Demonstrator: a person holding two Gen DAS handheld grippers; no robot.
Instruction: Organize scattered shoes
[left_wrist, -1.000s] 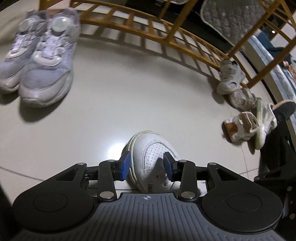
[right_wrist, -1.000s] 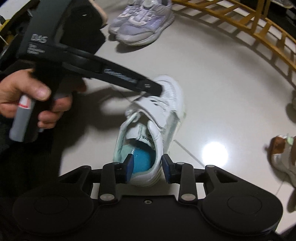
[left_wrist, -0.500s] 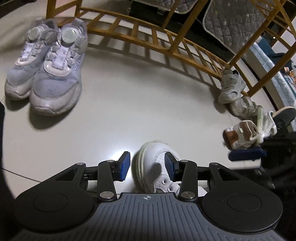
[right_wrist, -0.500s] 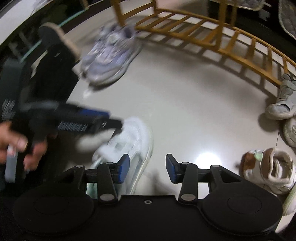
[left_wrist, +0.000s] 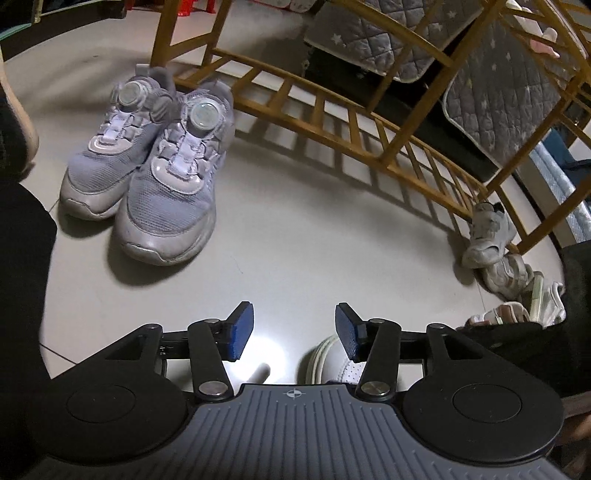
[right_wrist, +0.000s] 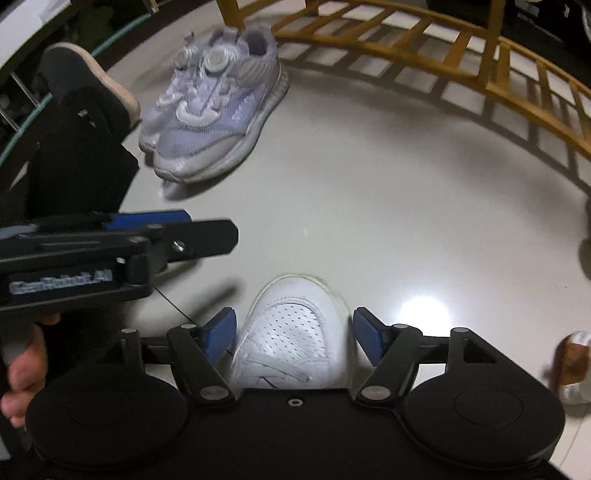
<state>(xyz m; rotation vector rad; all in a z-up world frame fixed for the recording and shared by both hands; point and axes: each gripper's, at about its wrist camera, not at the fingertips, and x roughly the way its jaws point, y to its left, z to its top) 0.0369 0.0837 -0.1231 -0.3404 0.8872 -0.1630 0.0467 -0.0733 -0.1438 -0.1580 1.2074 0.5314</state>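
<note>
A white perforated sneaker (right_wrist: 295, 325) lies on the pale floor, toe pointing away. My right gripper (right_wrist: 294, 338) straddles its toe; the jaws are opening and the blue pads stand just off the shoe's sides. In the left wrist view only the white sneaker's toe (left_wrist: 332, 363) shows, under the right finger. My left gripper (left_wrist: 293, 332) hangs above bare floor with its jaws opening and nothing between them. From the right wrist view, that left gripper (right_wrist: 192, 229) sits to the left, held by a hand (right_wrist: 22, 373). A lilac pair of dial-lace sneakers (left_wrist: 159, 166) stands side by side farther back.
A yellow wooden railing (left_wrist: 332, 125) curves round the back of the floor. Small pale shoes (left_wrist: 487, 236) and a sandal (left_wrist: 498, 314) are bunched at its right end. A brown-and-white shoe (right_wrist: 572, 362) lies at right. A dark-clad leg and foot (right_wrist: 85, 81) is at left.
Both grippers have let go of the white sneaker and opened wider. The left one lifted away to the left. The right one shifted from the heel to over the toe.
</note>
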